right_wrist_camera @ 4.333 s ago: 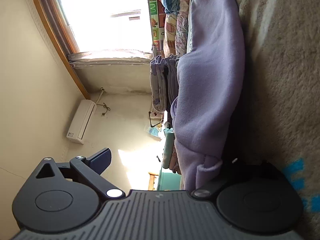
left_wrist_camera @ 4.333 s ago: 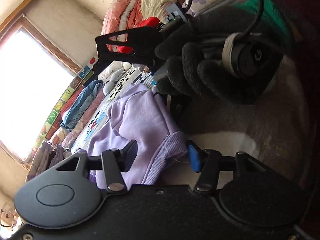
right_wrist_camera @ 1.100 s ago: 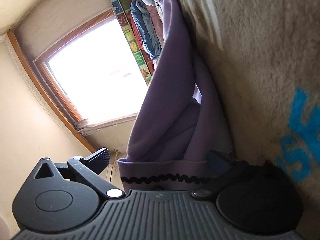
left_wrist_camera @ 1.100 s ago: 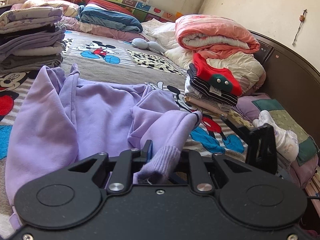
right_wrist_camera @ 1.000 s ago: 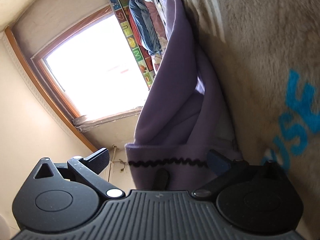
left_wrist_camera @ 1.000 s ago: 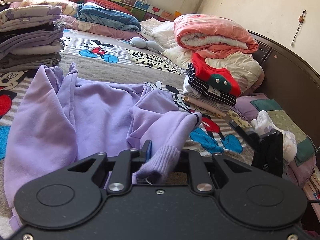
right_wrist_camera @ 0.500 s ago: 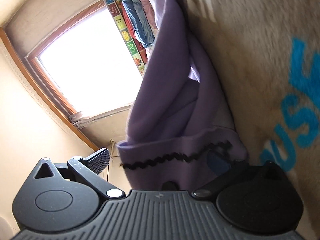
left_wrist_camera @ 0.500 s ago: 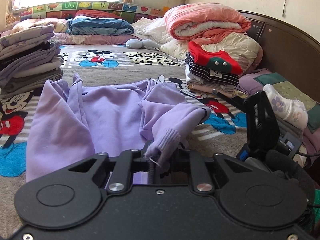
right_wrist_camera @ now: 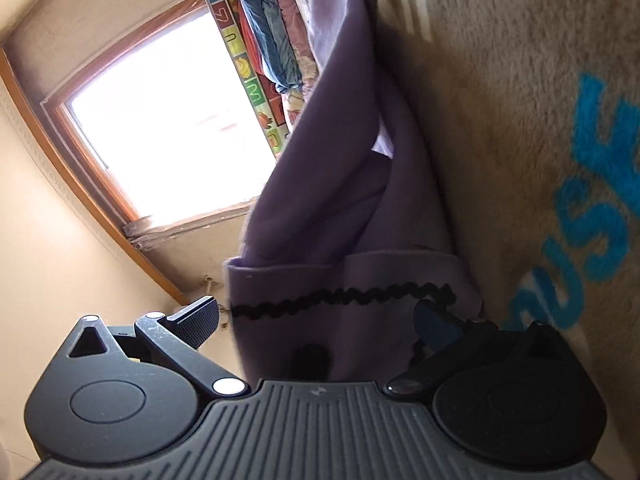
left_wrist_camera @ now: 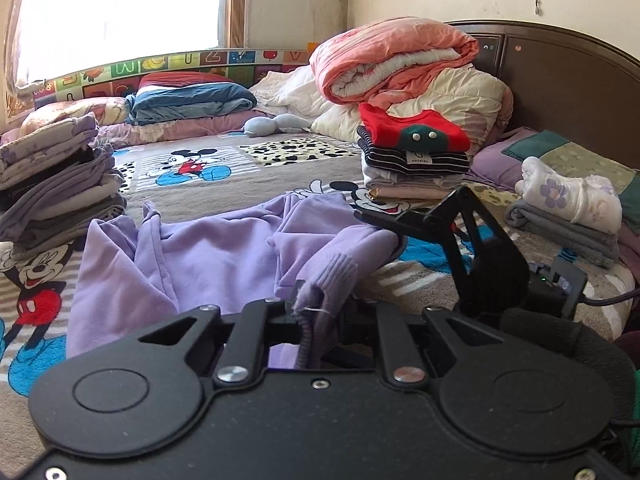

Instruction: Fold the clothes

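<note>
A lilac sweatshirt [left_wrist_camera: 208,264] lies crumpled on the Mickey Mouse bedspread [left_wrist_camera: 188,168]. My left gripper [left_wrist_camera: 320,314] is shut on its ribbed cuff [left_wrist_camera: 328,280], holding the sleeve just above the bed. To the right, the other tool reaches in, one of its black fingers [left_wrist_camera: 384,218] touching the sleeve's fold. In the right wrist view, the right gripper [right_wrist_camera: 320,320] stands wide open and turned on its side. The sweatshirt's hem [right_wrist_camera: 340,272], with its black zigzag trim, sits between the fingers and against the blue pad [right_wrist_camera: 434,326].
A stack of folded clothes [left_wrist_camera: 52,184] stands at the left and another topped with a red garment [left_wrist_camera: 412,148] at the right. Rolled quilts [left_wrist_camera: 396,60] lean on the dark headboard [left_wrist_camera: 560,72]. A white and grey pile [left_wrist_camera: 568,208] lies far right. A gloved hand [left_wrist_camera: 560,344] holds the right tool.
The left gripper, open around the cuff 4.3 s ago, has shut on it and raised it a little. The hem has slid deeper between the right gripper's open fingers.
</note>
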`<state>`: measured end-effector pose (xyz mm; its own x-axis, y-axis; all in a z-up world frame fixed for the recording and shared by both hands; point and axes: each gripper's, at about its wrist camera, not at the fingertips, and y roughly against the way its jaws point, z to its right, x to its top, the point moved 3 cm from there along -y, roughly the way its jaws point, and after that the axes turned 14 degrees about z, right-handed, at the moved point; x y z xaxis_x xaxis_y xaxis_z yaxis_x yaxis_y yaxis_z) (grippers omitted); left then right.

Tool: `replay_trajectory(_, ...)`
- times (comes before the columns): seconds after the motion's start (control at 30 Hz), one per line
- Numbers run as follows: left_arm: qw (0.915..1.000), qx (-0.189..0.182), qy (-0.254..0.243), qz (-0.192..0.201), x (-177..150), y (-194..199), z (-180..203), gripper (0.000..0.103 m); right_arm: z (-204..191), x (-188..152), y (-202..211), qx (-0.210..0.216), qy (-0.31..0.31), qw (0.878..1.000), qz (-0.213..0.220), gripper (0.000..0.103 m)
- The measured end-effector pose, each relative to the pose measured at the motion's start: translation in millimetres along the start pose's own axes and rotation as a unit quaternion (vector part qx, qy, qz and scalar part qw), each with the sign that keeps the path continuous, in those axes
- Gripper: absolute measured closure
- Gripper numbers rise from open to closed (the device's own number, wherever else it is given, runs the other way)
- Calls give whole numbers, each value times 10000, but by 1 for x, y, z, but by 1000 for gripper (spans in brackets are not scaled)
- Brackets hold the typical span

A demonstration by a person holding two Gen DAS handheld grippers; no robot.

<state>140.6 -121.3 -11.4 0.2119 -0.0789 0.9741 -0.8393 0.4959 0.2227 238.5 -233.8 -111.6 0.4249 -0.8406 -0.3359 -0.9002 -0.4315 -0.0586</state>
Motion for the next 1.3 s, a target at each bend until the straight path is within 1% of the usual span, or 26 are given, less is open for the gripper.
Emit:
replay_trajectory(0.07,9999,-79,60,-15,-1,1,-2,91,3,6,-6,155,-175,9996,154,0)
replay_trajectory(0.23,9998,-181,40,-65,-3,2,2,92,1,15,-30,215,-115,9997,44,0)
replay_trajectory(0.3,9996,-242,-29,-132,-5,1,5,92,5,3,-8,243,-127,9996,8,0)
replay_trajectory(0.37,9993,-309,-121,-183,-8,1,11,92,8,7,-17,239,-131,9996,-73,0)
replay_trajectory(0.5,9965,-465,-642,-254,-23,5,30,92,2,19,-28,121,-86,9994,-327,0)
replay_trajectory(0.63,9892,-611,-1279,-365,-42,5,49,92,-4,30,-27,77,-229,9986,-475,0)
replay_trajectory(0.7,9860,-667,-1484,-358,-50,5,57,92,-8,35,-26,42,-249,9981,-566,0)
replay_trajectory(0.83,9848,-641,-1577,-343,-61,3,61,92,-28,43,-14,-191,195,9975,-651,0)
replay_trajectory(0.9,9849,-594,-1590,-334,-65,1,61,92,-42,50,-3,-284,530,9965,-582,0)
replay_trajectory(0.97,9831,-577,-1708,-321,-69,2,66,92,-56,56,10,-332,819,9950,-462,0)
replay_trajectory(1.03,9753,-580,-2110,-292,-77,3,77,92,-69,64,27,-354,1114,9929,-229,0)
replay_trajectory(1.1,9649,-583,-2548,-261,-87,5,89,92,-74,61,53,-502,1531,9869,30,0)
replay_trajectory(1.17,9525,-586,-2981,-229,-96,6,101,92,-79,57,81,-662,1957,9780,291,0)
replay_trajectory(1.23,9381,-587,-3407,-196,-106,7,113,91,-84,57,94,-801,2326,9682,458,0)
replay_trajectory(1.27,9298,-628,-3622,-188,-112,9,119,91,-65,70,98,-881,2524,9621,534,0)
replay_trajectory(1.3,9210,-698,-3829,-193,-120,12,123,90,-49,76,92,-945,2671,9573,568,0)
